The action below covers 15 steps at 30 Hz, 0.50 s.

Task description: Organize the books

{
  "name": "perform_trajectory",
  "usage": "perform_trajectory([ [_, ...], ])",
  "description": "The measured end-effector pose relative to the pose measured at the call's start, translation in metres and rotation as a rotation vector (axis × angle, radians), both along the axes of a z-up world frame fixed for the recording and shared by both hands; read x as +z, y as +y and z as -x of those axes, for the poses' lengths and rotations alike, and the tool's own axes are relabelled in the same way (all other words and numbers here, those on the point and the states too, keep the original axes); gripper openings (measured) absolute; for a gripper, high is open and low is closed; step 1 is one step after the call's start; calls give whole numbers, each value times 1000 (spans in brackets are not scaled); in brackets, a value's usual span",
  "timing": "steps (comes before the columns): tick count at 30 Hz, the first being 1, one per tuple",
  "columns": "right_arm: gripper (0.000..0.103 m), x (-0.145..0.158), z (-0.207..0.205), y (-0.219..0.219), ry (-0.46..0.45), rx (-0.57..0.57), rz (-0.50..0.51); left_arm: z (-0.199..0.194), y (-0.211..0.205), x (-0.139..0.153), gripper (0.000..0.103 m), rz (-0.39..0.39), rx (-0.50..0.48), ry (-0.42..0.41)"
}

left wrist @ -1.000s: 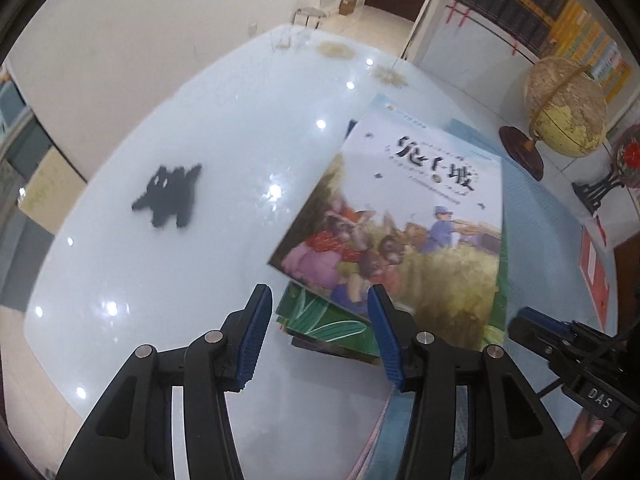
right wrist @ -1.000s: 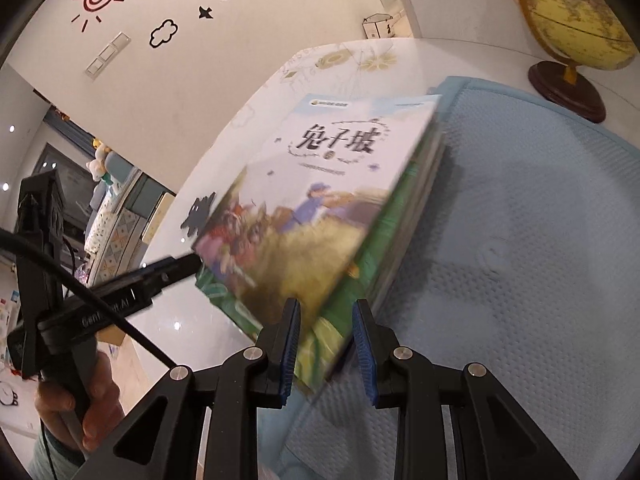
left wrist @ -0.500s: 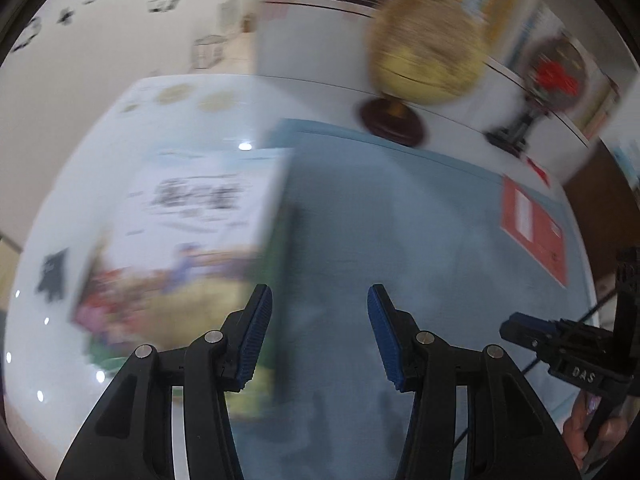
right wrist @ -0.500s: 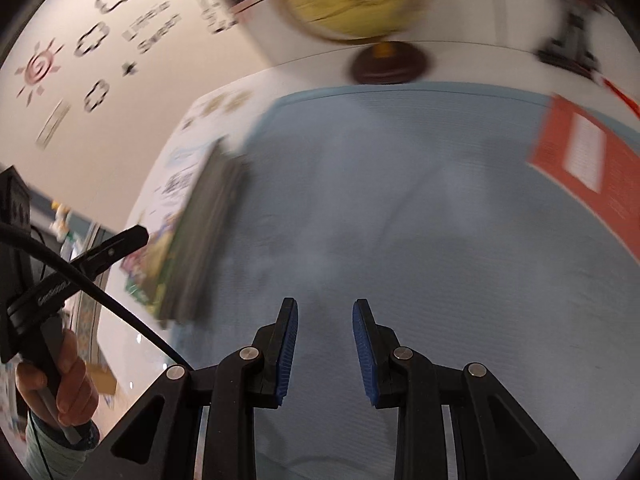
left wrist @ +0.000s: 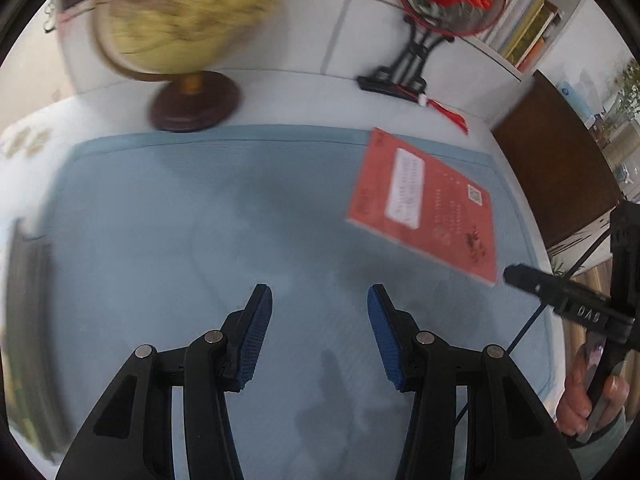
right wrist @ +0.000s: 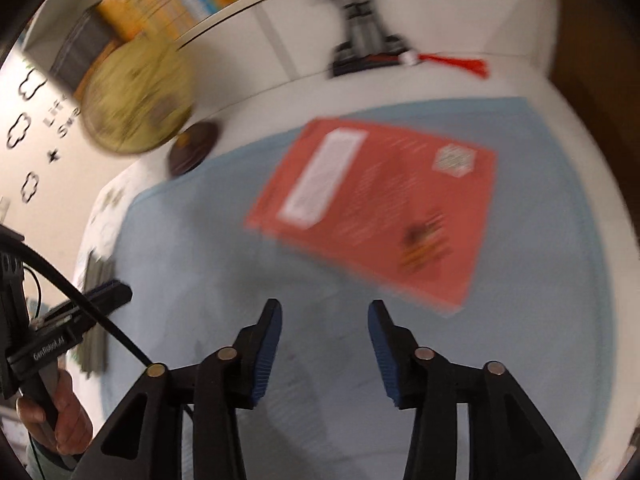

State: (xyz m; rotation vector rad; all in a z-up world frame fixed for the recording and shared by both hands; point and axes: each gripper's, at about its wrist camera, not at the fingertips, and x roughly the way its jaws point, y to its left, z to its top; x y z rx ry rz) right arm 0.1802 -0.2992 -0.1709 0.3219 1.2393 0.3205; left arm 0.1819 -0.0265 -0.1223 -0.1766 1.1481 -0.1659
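A red book (left wrist: 426, 205) lies flat on the blue mat (left wrist: 200, 220), to the right in the left wrist view and just ahead of the fingers in the right wrist view (right wrist: 384, 204). A stack of books (left wrist: 24, 320) sits blurred at the mat's left edge, also in the right wrist view (right wrist: 96, 312). My left gripper (left wrist: 319, 320) is open and empty over the mat. My right gripper (right wrist: 324, 332) is open and empty, a little short of the red book's near edge.
A globe (left wrist: 188, 20) on a dark wooden base stands behind the mat at the back left. A red round fan on a black stand (left wrist: 436, 8) stands at the back right. A bookshelf runs along the wall behind. A brown cabinet (left wrist: 560, 168) is at the right.
Both grippers have swung right, away from the stacked books toward the red book. The right gripper's fingers have opened wider. The stack now sits at the far left of both views.
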Motion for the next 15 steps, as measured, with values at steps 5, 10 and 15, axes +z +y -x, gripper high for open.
perform_trajectory([
  [5,49,-14,-46,-51,-12,-25,11,-36,-48,-32,47,29,9,65],
  [10,49,-36,-95,-75,-22,-3,-15,-57,-82,-58,46,50,18,105],
  [15,38,-60,-135,-65,-23,34,-23,-68,-100,-70,45,16,24,123],
])
